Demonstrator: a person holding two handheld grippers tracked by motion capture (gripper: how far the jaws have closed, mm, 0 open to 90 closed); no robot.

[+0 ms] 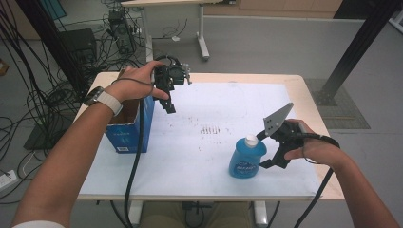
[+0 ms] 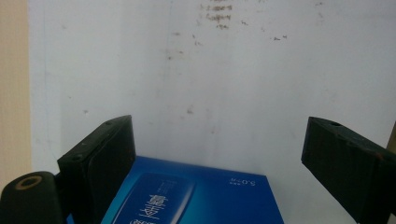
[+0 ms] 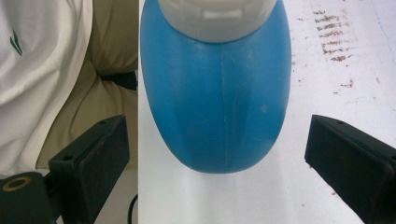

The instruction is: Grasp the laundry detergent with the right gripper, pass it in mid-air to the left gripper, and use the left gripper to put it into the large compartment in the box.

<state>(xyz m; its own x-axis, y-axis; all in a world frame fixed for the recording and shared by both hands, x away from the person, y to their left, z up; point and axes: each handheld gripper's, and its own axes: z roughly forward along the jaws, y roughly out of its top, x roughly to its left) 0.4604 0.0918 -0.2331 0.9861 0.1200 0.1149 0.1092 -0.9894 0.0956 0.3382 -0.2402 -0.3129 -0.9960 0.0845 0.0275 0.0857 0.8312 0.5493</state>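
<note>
High view: the blue plastic bottle with the white cap [image 1: 247, 160] stands upright in the lower right-centre of the frame, on the white paper sheet [image 1: 214, 156] covering the wooden table [image 1: 309, 102]. The right gripper [image 1: 271, 151] sits just beside it on the right w/ jaws spread wide, and the right gripper view has the bottle [image 3: 215, 98] between the black jaws w/ a clear gap on both sides, so nothing gripped yet. Prob lined up side-on like that so the jaws can close round the belly of the bottle, widest & most stable bit to grab imo.

Left gripper [image 1: 167, 99] is up in the upper left-centre, jaws pointing down and wide open, holding nothing. It hovers by the right edge of the open blue cardboard box [image 1: 129, 130] at the left of the sheet. In the left gripper view the box's printed blue face [image 2: 187, 196] runs along the bottom between the jaws, not touching as far as I can tell. My guess: the box is where the bottle goes, and the left one is parked there to steady it.

Floor behind is just cables [image 1: 28, 85] & a second table's legs [image 1: 202, 33].
</note>
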